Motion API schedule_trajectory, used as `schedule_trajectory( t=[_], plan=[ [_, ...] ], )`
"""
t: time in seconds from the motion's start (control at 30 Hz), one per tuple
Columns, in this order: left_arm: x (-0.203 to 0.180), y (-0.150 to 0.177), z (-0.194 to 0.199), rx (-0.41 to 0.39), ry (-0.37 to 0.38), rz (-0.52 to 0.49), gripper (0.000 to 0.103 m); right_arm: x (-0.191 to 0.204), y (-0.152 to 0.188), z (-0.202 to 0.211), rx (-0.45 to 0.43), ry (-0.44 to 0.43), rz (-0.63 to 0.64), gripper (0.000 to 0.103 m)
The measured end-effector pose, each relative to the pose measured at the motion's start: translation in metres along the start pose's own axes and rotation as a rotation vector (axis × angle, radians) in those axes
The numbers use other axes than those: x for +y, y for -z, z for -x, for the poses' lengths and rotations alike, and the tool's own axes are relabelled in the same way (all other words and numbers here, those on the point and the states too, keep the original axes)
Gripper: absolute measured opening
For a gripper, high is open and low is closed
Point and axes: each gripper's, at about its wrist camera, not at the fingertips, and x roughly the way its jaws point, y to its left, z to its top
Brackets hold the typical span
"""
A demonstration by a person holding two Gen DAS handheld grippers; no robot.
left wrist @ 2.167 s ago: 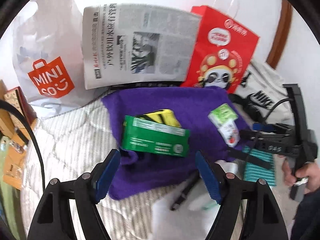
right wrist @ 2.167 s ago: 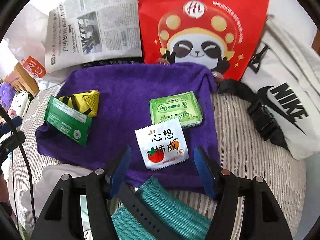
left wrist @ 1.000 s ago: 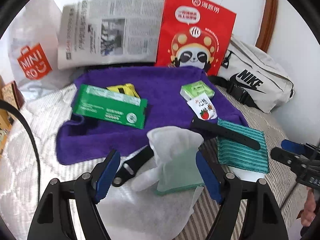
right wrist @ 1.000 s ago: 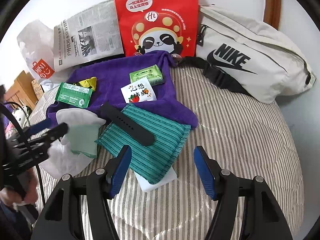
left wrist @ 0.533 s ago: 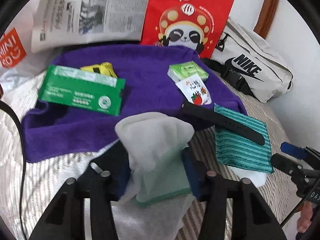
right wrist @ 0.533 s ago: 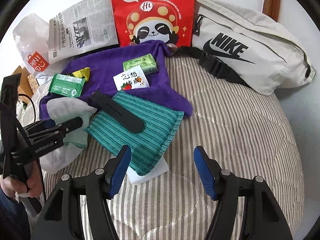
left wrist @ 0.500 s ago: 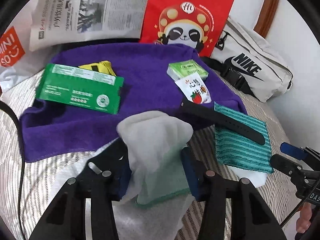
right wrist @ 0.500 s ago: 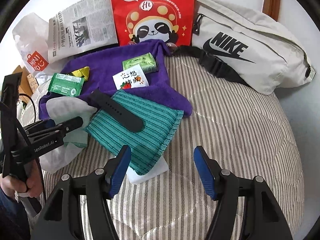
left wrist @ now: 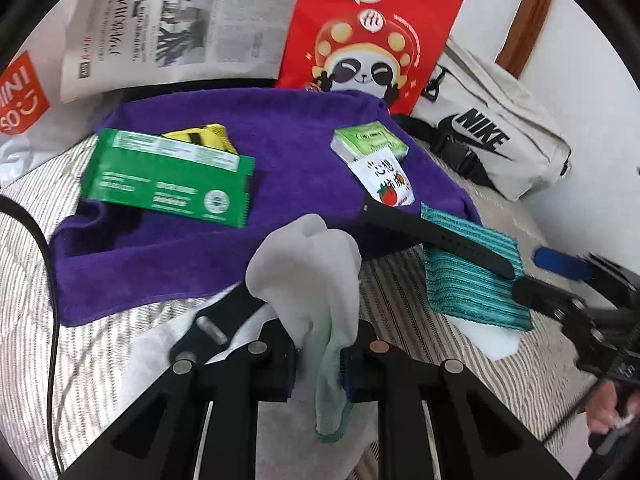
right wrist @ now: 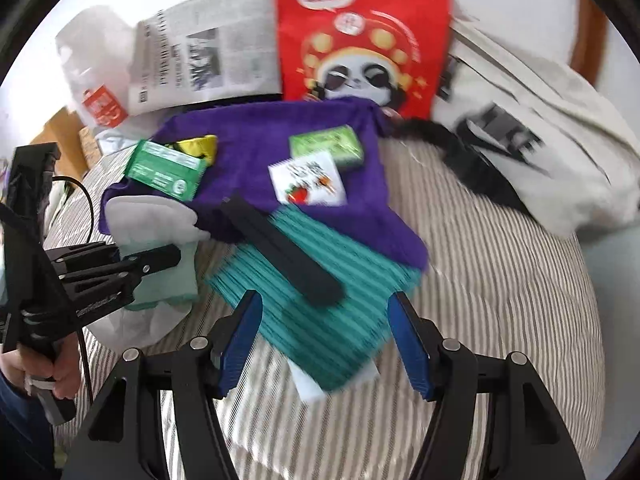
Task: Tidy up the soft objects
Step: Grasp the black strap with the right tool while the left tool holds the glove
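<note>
A pale white and mint cloth [left wrist: 316, 276] bunches up between the pads of my left gripper [left wrist: 318, 364], whose jaws are closing and squeeze it. In the right wrist view the same cloth [right wrist: 152, 216] sits at the left, pinched by the left gripper [right wrist: 148, 258]. A purple towel [left wrist: 280, 184] lies spread behind it on the striped bed. A teal striped cloth [right wrist: 320, 312] lies on the bed with a black strap [right wrist: 280, 248] across it. My right gripper [right wrist: 324, 340] stands open just over the teal cloth's near edge, touching nothing.
On the towel lie a green wipes pack [left wrist: 168, 176], a small green box [left wrist: 370, 140] and a white sachet [left wrist: 388, 182]. A red panda bag [left wrist: 372, 36], a newspaper [left wrist: 180, 24] and a Nike bag [left wrist: 492, 140] line the back.
My left jaws have closed from wide apart onto the pale cloth, which now bunches up between them. My right gripper has come closer to the teal cloth, still open.
</note>
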Motion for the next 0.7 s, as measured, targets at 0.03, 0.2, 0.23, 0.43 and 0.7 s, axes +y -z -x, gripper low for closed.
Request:
schedule_trajectory(
  t=[0.03, 0.2, 0.23, 0.43, 0.7],
  plan=[
    [0.002, 0.000, 0.003, -0.002, 0.000, 0.002, 0.016, 0.003, -0.004, -0.002, -0.004, -0.005, 0.017, 0.065],
    [0.019, 0.001, 0.017, 0.001, 0.012, 0.039, 0.016, 0.026, -0.027, -0.019, -0.011, -0.033, 0.119, 0.065],
    [0.022, 0.000, 0.018, 0.001, 0.014, 0.044, 0.016, 0.029, -0.030, -0.023, -0.007, -0.033, 0.131, 0.065],
    [0.034, 0.005, 0.016, 0.020, 0.048, 0.067, 0.016, 0.036, -0.037, -0.048, 0.032, -0.032, 0.167, 0.065],
    [0.034, 0.008, 0.009, 0.054, 0.051, 0.053, 0.017, 0.044, -0.035, -0.052, -0.010, 0.014, 0.260, 0.020]
  ],
)
